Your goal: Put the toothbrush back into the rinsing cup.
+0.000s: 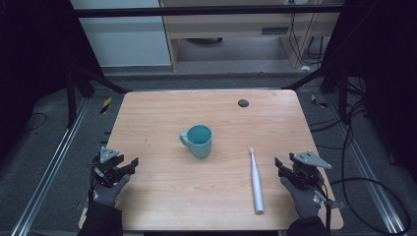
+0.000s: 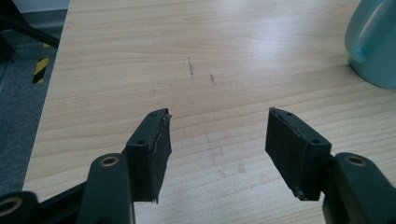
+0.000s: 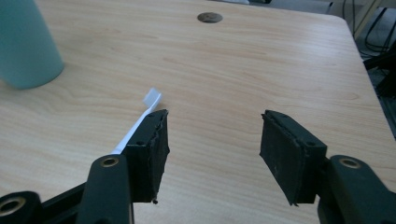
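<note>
At the left edge of the light wooden table (image 1: 162, 196), a gloved hand holds the left black two-jaw gripper (image 1: 129, 165) low over the board. Its jaws stand wide apart with nothing between them; in the left gripper view (image 2: 217, 135) I see only bare wood grain and a few small dark scratches in the gap. At the right border of that view the mug is cut off, so only a part of its wall and handle is visible.

Near the middle of the table stands the pale teal ceramic mug (image 1: 198, 140), upright, with its handle turned to the left. I can read no brand, label or writing on it, and its inside is too dark to make out.

To the right of the mug, and apart from it, lies the white slim toothbrush (image 1: 255, 180) flat on the wood, its brush head pointing to the far side. No lettering is readable on its handle.

Just beside it to the right is the right black two-jaw gripper (image 1: 279, 167), also open and empty, not touching the toothbrush. In the right gripper view (image 3: 214, 135) its left jaw hides most of the toothbrush (image 3: 148, 105); only the head and a short piece of the neck are seen.

Near the far edge there is a small dark round hole (image 1: 243, 103) in the board.
</note>
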Action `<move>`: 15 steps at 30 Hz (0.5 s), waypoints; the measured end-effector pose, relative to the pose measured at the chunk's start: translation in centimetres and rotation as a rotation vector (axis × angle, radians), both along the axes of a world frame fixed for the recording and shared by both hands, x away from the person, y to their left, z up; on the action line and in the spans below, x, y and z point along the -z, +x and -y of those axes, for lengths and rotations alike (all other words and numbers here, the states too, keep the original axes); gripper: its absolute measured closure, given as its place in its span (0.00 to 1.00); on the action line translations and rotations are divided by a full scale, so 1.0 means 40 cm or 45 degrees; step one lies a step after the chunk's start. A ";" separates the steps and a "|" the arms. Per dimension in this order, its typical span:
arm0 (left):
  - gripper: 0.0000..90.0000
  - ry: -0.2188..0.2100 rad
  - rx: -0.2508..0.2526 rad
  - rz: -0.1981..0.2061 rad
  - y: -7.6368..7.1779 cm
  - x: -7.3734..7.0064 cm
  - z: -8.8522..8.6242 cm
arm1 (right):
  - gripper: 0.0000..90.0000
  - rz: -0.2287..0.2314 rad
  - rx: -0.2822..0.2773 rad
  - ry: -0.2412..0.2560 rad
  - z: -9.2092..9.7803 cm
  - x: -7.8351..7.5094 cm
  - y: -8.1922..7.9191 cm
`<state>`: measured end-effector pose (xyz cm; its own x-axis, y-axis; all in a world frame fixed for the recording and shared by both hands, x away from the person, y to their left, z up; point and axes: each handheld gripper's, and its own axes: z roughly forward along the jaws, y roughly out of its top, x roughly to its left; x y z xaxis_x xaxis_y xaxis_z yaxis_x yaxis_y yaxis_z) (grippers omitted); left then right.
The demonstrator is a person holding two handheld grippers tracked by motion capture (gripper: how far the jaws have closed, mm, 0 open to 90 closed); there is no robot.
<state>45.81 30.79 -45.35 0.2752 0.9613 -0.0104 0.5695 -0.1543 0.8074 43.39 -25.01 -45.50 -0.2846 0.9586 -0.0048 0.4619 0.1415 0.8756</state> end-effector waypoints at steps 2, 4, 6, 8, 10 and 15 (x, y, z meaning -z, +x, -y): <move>0.46 0.008 0.005 -0.001 -0.001 0.001 0.003 | 0.48 -0.004 -0.012 0.000 -0.002 0.000 -0.004; 0.49 0.019 0.018 -0.006 -0.003 0.005 0.005 | 0.49 -0.020 -0.035 -0.004 -0.008 -0.001 -0.012; 0.51 0.022 0.022 -0.010 -0.004 0.006 0.005 | 0.50 -0.044 -0.064 -0.011 -0.014 -0.002 -0.018; 0.51 0.026 0.025 -0.011 -0.002 0.009 0.004 | 0.52 -0.056 -0.080 -0.016 -0.019 -0.004 -0.022; 0.51 0.026 0.019 -0.021 0.001 0.013 0.001 | 0.56 -0.067 -0.104 -0.021 -0.025 -0.007 -0.025; 0.56 0.020 0.029 -0.025 0.003 0.022 -0.002 | 0.68 -0.127 -0.175 -0.024 -0.046 0.001 -0.042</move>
